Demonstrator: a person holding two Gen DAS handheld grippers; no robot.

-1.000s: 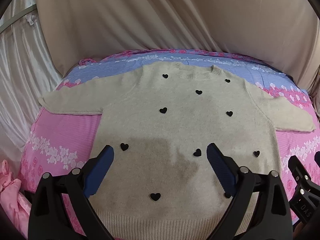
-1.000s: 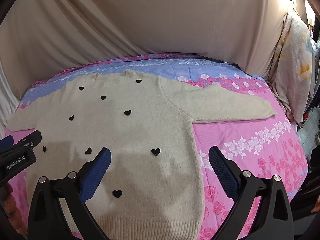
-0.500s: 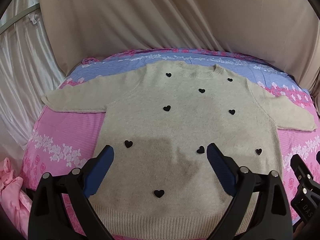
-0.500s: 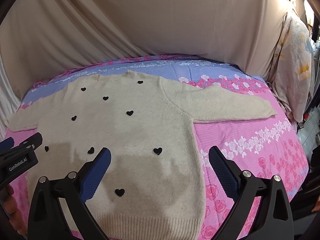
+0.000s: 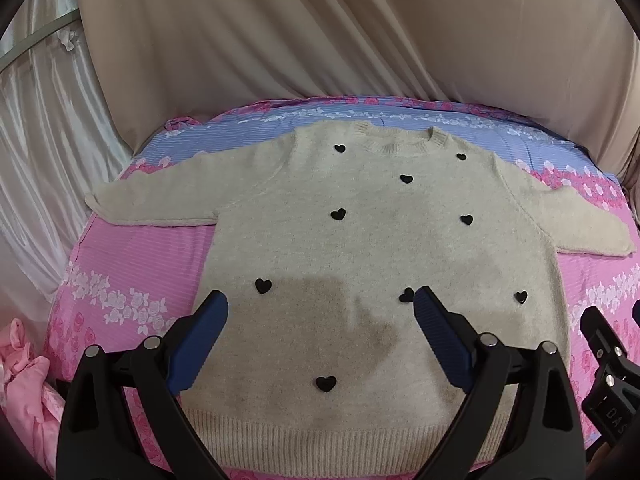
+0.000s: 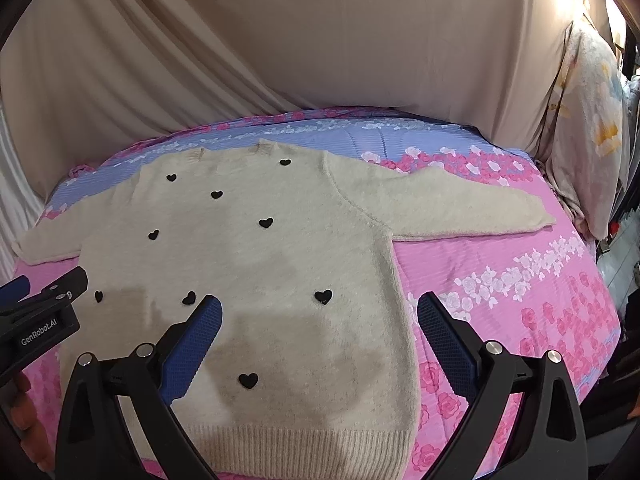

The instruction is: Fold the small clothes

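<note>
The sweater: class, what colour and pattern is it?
Beige sweater with small black hearts; clearest in the left wrist view.

One beige sweater (image 5: 360, 248) lies flat on one bed (image 5: 132, 264) under a pink and blue flowered sheet. The sweater has two sleeves and nine small black hearts (image 5: 338, 213). Two grippers are in view, left gripper (image 5: 320, 320) and right gripper (image 6: 320, 320), each with two blue-padded jaws spread apart. One pink cloth bundle (image 5: 24, 392) sits at the bed's left edge.
</note>
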